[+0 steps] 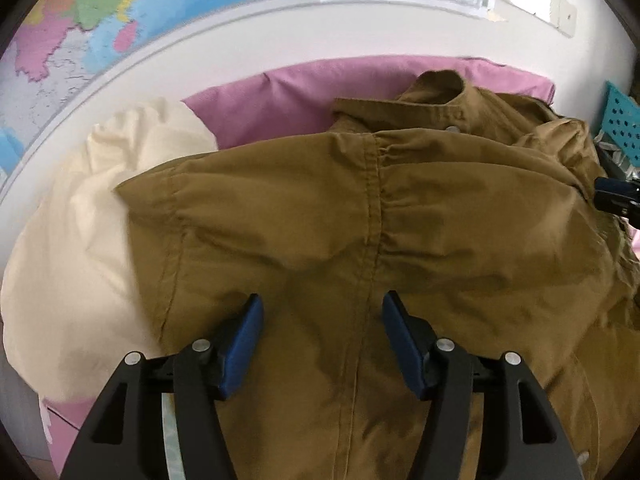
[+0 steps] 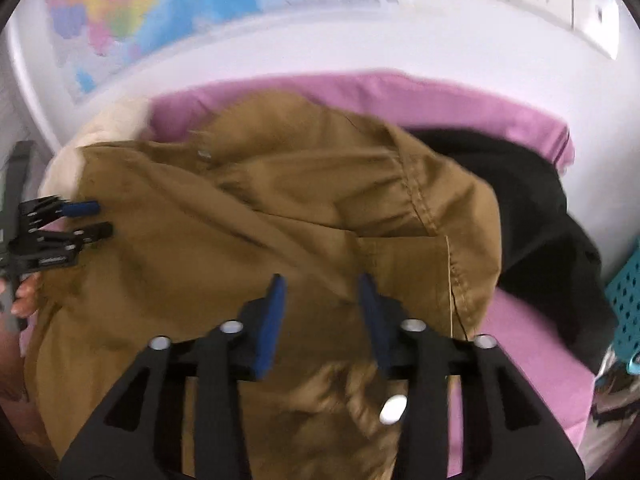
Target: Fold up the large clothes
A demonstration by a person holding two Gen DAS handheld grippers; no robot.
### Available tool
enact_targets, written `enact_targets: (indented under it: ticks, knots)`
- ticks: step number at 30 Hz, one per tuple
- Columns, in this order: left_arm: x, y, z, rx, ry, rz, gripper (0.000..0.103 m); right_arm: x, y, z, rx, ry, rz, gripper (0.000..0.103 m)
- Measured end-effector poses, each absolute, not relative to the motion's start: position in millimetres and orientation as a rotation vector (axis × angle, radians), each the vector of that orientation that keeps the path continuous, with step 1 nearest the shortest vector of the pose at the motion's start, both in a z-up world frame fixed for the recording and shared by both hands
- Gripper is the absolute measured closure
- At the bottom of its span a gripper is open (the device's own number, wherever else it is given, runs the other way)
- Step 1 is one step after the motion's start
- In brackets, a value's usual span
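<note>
Brown jacket (image 1: 400, 220) lies spread across a pink sheet (image 1: 280, 96), its collar toward the wall and its lower hem cut off by the frame. Part of it covers a cream pillow (image 1: 80, 220) on one side and a black garment (image 2: 532, 208) on the other. The left gripper (image 1: 322, 312) hovers over the front seam with jaws spread, nothing between them. The right gripper (image 2: 322, 292) also stands apart above a folded sleeve edge; that view is blurred. A wall map (image 1: 140, 8) carries print too small to read. A teal basket (image 1: 622, 120) crowds the bed's far edge.
</note>
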State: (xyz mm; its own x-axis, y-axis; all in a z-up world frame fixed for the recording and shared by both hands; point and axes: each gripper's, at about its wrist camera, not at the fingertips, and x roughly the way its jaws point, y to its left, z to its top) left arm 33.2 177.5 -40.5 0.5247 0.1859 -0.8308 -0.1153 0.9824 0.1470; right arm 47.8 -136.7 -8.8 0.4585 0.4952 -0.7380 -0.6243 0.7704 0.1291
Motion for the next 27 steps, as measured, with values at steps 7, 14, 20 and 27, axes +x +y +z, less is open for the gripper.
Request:
enact_targets:
  ticks: [7,14,20,27]
  knots:
    - [-13,171,-40,0.117,0.964,0.145,0.039,29,-126,-37,-0.266,0.944,0.731,0.068]
    - [-26,169,-57,0.158,0.965,0.189,0.038,38,-147,-45,-0.131,0.997,0.739,0.071]
    - [-57,149,-39,0.188,0.907,0.227,0.038,7,-166,-20,-0.09,0.934,0.756,0.056]
    - [-97,142,-22,0.155,0.877,0.218,0.038,-24,-172,-9,-0.072,0.908,0.789,0.051]
